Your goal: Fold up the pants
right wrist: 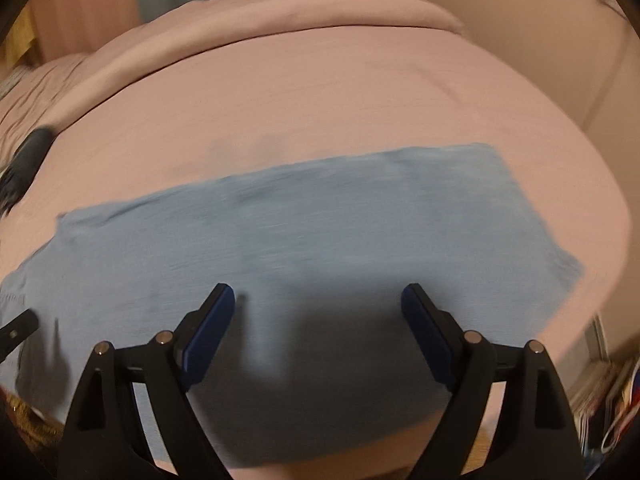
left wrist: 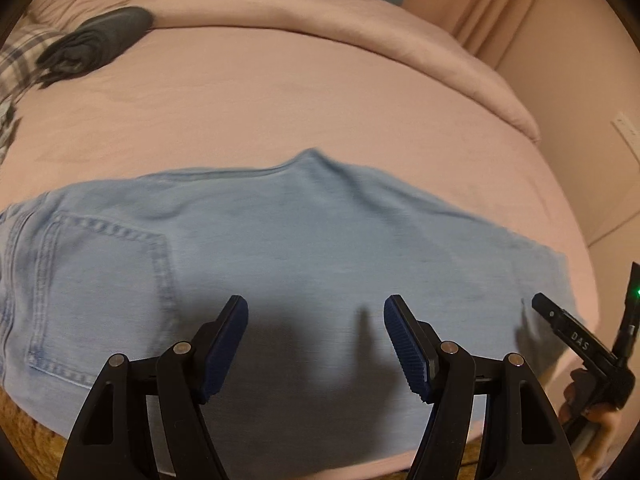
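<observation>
Light blue pants (left wrist: 280, 248) are laid flat across the near part of a pink bed (left wrist: 300, 100), with both tools held above them.

The left tool (left wrist: 316, 332) is seen with its fingers spread apart and nothing between them, over the near edge of the pants, right of the back pocket (left wrist: 100, 292). The right tool (right wrist: 318, 316) is likewise spread wide and empty, over the leg part of the pants. A folded dark garment (left wrist: 96, 42) is seen far beyond the pants, to the left, beside a plaid cloth (left wrist: 20, 64). A rolled pink blanket (left wrist: 360, 28) lies along the far side, well apart from the pants.
</observation>
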The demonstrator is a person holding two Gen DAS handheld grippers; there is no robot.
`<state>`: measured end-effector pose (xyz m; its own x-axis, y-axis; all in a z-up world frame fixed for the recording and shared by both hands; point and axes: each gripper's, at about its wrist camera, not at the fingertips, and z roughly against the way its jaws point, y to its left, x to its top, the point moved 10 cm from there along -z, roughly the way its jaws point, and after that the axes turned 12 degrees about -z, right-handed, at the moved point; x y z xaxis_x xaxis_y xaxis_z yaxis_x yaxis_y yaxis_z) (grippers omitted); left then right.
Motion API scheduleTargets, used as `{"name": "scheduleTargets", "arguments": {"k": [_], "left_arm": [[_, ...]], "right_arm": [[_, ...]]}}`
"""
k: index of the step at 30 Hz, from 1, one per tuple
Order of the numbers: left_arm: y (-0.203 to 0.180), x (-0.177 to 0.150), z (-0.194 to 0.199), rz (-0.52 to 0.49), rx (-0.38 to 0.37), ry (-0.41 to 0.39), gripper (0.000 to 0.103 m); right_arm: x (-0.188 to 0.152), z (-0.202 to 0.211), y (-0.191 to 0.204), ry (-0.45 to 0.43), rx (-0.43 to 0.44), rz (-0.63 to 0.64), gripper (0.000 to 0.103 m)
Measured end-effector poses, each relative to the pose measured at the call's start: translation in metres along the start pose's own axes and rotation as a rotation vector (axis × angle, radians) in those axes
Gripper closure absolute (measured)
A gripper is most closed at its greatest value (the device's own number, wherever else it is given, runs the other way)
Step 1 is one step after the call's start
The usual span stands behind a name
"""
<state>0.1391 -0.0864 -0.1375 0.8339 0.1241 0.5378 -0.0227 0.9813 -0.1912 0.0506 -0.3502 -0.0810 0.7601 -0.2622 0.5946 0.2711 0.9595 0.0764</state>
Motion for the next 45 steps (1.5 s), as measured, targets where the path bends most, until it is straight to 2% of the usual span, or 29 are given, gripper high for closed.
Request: {"name": "scheduleTargets", "arguments": {"k": [5,8,10,12,15,19,21,23,25,27,28,30,31,33,36,38,41,44,45], "left_arm": [[-0.036,0.007,-0.002,-0.053,-0.114,-0.023,0.033],[-0.059,-0.001,-0.014,-0.095,-0.17,0.006,0.033],[-0.069,-0.009,-0.025,-0.129,-0.164,0.041,0.036],[-0.071,-0.016,-0.036,-0.154,-0.112,0.056,0.041],[-0.074,-0.018,-0.039,-0.204,-0.059,0.042,0.041],[-0.078,-0.017,-0.04,-0.218,-0.05,0.039,0.041],[-0.076,-0.015,-0.04,-0.219,-0.059,0.039,0.041],[-0.075,-0.016,-0.04,-0.215,-0.071,0.039,0.041],[-0.072,-0.018,-0.036,-0.212,-0.087,0.036,0.041],[-0.073,-0.019,-0.033,-0.214,-0.105,0.034,0.041],[-0.073,-0.018,-0.03,-0.212,-0.114,0.035,0.041],[-0.076,-0.015,-0.023,-0.191,-0.168,0.035,0.041],[-0.08,-0.011,-0.017,-0.169,-0.22,0.025,0.041],[-0.088,0.002,-0.002,-0.143,-0.306,-0.019,0.041],[-0.102,0.024,0.013,-0.152,-0.363,-0.057,0.041],[-0.114,0.036,0.012,-0.153,-0.402,-0.046,0.041],[-0.126,0.043,0.0,-0.118,-0.473,0.014,0.041],[-0.147,0.043,-0.017,-0.088,-0.575,0.064,0.041],[-0.149,0.041,-0.023,-0.072,-0.582,0.09,0.041]], "right_arm": [[0.018,0.021,-0.064,-0.068,-0.035,-0.151,0.016],[0.023,0.03,-0.101,-0.096,-0.043,-0.255,0.016],[0.022,0.033,-0.125,-0.106,-0.04,-0.327,0.016],[0.02,0.035,-0.139,-0.119,-0.037,-0.36,0.017],[0.017,0.033,-0.148,-0.119,0.017,-0.403,0.03],[0.01,0.013,-0.129,-0.053,0.174,-0.441,0.044],[0.007,0.003,-0.128,-0.034,0.182,-0.487,0.048],[0.01,-0.002,-0.133,-0.052,0.181,-0.519,0.054],[0.01,-0.001,-0.135,-0.065,0.152,-0.541,0.075],[0.014,-0.001,-0.135,-0.084,0.168,-0.561,0.09],[0.015,0.001,-0.133,-0.083,0.182,-0.577,0.091],[0.025,0.015,-0.124,-0.137,0.181,-0.52,0.091],[0.032,0.032,-0.11,-0.19,0.196,-0.453,0.091],[0.04,0.049,-0.086,-0.232,0.208,-0.37,0.092],[0.044,0.073,-0.034,-0.28,0.217,-0.198,0.092],[0.034,0.078,0.006,-0.264,0.283,-0.089,0.092],[0.011,0.061,0.044,-0.173,0.356,-0.013,0.091],[-0.015,0.035,0.061,-0.086,0.338,0.036,0.091],[-0.022,0.03,0.063,-0.064,0.345,0.053,0.091]]}}
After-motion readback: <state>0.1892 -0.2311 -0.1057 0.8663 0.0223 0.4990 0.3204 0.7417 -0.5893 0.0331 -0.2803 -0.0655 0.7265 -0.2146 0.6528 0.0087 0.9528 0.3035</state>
